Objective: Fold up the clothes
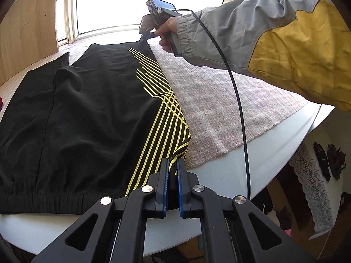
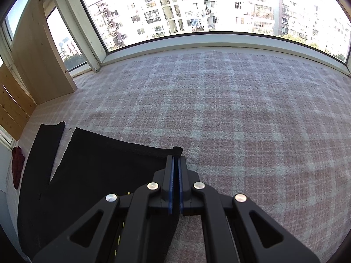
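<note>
Garments: I count one pair of black shorts point(image 1: 92, 114), flat on the pink blanket point(image 1: 219, 109).
Left tool point(image 1: 172, 164): clamped on its waistband corner.
Right tool point(image 2: 176, 160): pinching the far hem corner.

Grey-and-mustard sleeve point(image 1: 274, 39), black blue-padded tongs point(image 1: 172, 164)

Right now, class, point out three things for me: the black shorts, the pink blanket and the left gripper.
black shorts point(image 1: 92, 109), left wrist view, on the plain black front panel.
pink blanket point(image 2: 219, 114), right wrist view, on a bare checked patch.
left gripper point(image 1: 172, 164), left wrist view, between the blue fingertips clamping the striped corner.
</note>
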Demonstrator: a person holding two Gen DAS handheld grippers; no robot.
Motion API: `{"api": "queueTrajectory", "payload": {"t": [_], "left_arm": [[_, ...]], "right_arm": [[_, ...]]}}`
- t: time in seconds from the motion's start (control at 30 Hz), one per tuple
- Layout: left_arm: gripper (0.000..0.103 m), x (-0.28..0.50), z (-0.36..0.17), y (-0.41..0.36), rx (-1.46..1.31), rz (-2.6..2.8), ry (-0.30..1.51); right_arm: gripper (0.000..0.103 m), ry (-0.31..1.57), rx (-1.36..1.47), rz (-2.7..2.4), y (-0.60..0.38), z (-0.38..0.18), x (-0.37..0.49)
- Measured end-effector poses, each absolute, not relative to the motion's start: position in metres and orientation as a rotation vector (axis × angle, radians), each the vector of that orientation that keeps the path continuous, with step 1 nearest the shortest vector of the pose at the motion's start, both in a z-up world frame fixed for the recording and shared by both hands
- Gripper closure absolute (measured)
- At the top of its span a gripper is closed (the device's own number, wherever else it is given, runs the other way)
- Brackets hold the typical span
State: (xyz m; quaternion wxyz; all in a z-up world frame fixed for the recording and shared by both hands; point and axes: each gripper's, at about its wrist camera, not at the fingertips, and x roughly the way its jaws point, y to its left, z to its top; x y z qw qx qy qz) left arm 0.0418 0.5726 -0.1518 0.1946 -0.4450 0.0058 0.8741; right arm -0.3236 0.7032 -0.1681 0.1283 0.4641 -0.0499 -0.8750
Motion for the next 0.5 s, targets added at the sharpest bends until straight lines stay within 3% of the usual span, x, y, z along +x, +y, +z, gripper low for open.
{"api": "queueTrajectory", "payload": {"t": [0.5], "left_arm": [[0.097,0.034,-0.103,0.517,-1.164,2.546,-0.138]], "right_arm": [[0.1,-0.137,1.319,-2.577,0.675,-0.127,-0.33]]}}
